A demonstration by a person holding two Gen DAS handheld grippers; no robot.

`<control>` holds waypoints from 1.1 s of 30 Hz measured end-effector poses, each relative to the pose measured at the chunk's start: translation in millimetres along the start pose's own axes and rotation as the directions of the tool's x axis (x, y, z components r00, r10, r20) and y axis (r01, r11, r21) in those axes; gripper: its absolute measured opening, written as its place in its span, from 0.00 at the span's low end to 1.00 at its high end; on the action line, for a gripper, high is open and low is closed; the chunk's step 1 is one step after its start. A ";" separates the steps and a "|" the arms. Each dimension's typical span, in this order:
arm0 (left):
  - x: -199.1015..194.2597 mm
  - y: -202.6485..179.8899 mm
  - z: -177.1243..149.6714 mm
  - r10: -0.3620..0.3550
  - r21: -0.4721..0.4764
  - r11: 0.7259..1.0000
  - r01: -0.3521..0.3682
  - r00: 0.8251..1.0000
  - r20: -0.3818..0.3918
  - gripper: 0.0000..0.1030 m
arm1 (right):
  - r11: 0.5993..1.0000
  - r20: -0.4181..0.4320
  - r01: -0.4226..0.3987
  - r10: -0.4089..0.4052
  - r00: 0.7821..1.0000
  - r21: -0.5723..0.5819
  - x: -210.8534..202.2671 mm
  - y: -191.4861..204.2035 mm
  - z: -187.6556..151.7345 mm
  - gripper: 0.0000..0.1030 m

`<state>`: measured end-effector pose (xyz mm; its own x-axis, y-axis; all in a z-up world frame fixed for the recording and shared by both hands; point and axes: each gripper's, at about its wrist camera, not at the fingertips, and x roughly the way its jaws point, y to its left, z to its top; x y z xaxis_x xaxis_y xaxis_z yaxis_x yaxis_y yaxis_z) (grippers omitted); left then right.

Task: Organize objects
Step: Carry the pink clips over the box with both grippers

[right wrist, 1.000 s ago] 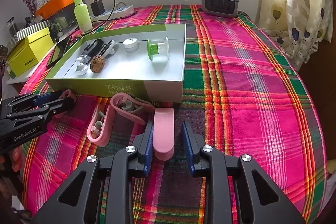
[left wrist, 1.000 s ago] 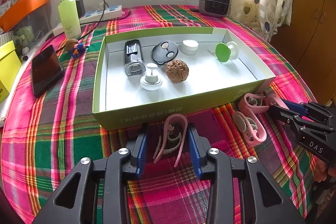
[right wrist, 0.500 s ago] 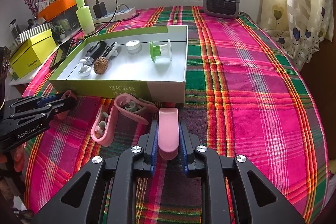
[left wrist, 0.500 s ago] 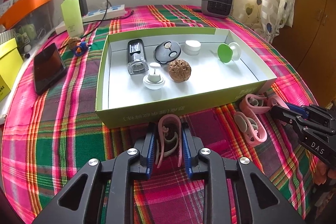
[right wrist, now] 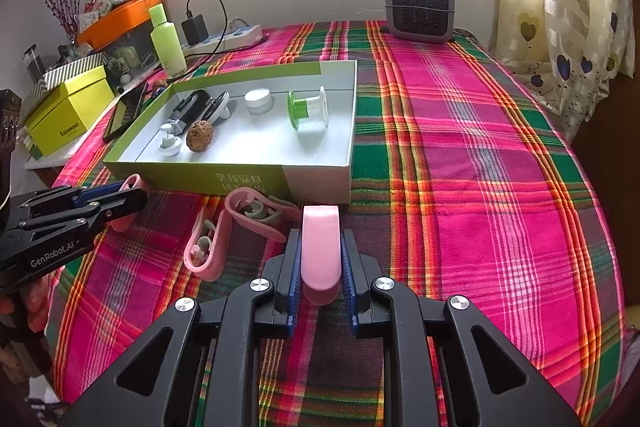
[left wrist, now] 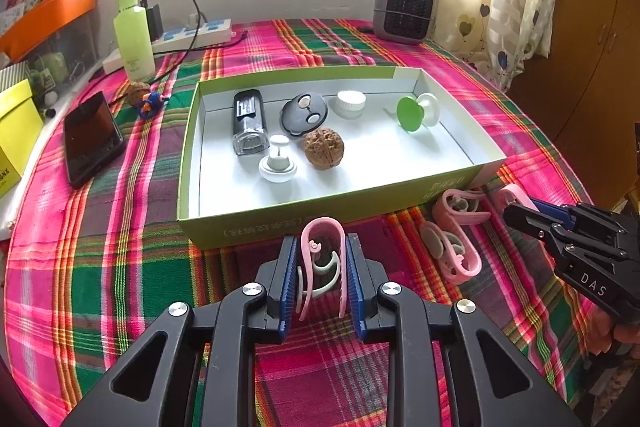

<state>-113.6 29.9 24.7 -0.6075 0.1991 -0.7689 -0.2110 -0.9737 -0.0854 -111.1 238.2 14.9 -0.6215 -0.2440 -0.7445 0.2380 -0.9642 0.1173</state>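
Plaid tablecloth [right wrist: 460, 155] everywhere, pink and green, with a window behind and a little heater [right wrist: 419, 3] at the far edge. My left gripper [left wrist: 320, 267] is clamped on a pink clip [left wrist: 322, 259], the open loop kind with a grey bit inside, its long axis running straight ahead along my fingers and its rounded end poking out toward the box. My right gripper [right wrist: 321, 259] is clenched on another pink clip [right wrist: 321, 251], a solid-faced one, also lined up lengthwise with the fingers. The green box [left wrist: 320, 223] sits dead ahead of the left gripper, its near wall just past the clip's tip; from the right gripper it's ahead and off to the left, so I'd say the left hand is better lined up for the drop. It already holds a walnut [left wrist: 324, 149], a green spool [left wrist: 412, 113], a small white jar [left wrist: 350, 103] and a few other bits. Two more pink clips [right wrist: 228, 227] lie on the cloth between my grippers, right against the front of the box. My guess is both held clips need to clear that near wall and go forward into the free white floor on the right side.
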 end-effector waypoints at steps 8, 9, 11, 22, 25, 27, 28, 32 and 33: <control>-8.7 -7.4 9.6 -0.016 0.008 1.000 0.015 1.000 0.027 0.21 | 1.000 0.032 -0.012 0.012 0.999 -0.016 -9.5 3.0 9.4 0.18; -9.4 -8.4 11.1 -0.014 0.009 1.000 0.014 0.999 0.029 0.21 | 1.000 0.036 -0.014 0.014 0.999 -0.019 -10.3 3.7 11.0 0.18; -9.8 -8.7 14.3 -0.022 0.003 1.000 0.022 0.999 0.029 0.21 | 1.000 0.044 -0.019 0.020 0.999 -0.024 -11.7 4.6 14.6 0.18; -4.1 -16.4 37.6 -0.048 0.007 0.999 0.048 0.998 0.039 0.21 | 0.998 0.074 -0.045 0.048 0.996 -0.050 -10.4 10.8 40.5 0.18; 1.1 -18.8 44.3 -0.048 0.013 0.999 0.047 0.998 0.039 0.21 | 0.997 0.076 -0.044 0.049 0.996 -0.061 -6.3 12.9 49.6 0.18; 4.6 -19.5 48.2 -0.051 0.012 0.999 0.051 0.998 0.039 0.21 | 0.997 0.076 -0.048 0.053 0.996 -0.064 -2.9 13.2 54.9 0.18; 6.5 -19.9 50.2 -0.052 0.010 0.999 0.052 0.998 0.038 0.21 | 0.997 0.072 -0.051 0.055 0.996 -0.063 -0.2 12.6 57.8 0.18; 13.9 -21.7 56.9 -0.058 0.010 0.998 0.058 0.998 0.037 0.21 | 0.996 0.056 -0.061 0.065 0.996 -0.068 10.1 12.2 65.5 0.18; 16.6 -21.6 59.1 -0.060 0.011 0.998 0.059 0.998 0.034 0.21 | 0.996 0.051 -0.063 0.067 0.996 -0.070 12.9 11.8 66.9 0.18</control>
<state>-164.3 60.7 51.2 -0.6199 0.2606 -0.7402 -0.2549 -0.9590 -0.1241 -166.2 216.6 50.6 -0.6415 -0.3128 -0.7004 0.3283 -0.9372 0.1178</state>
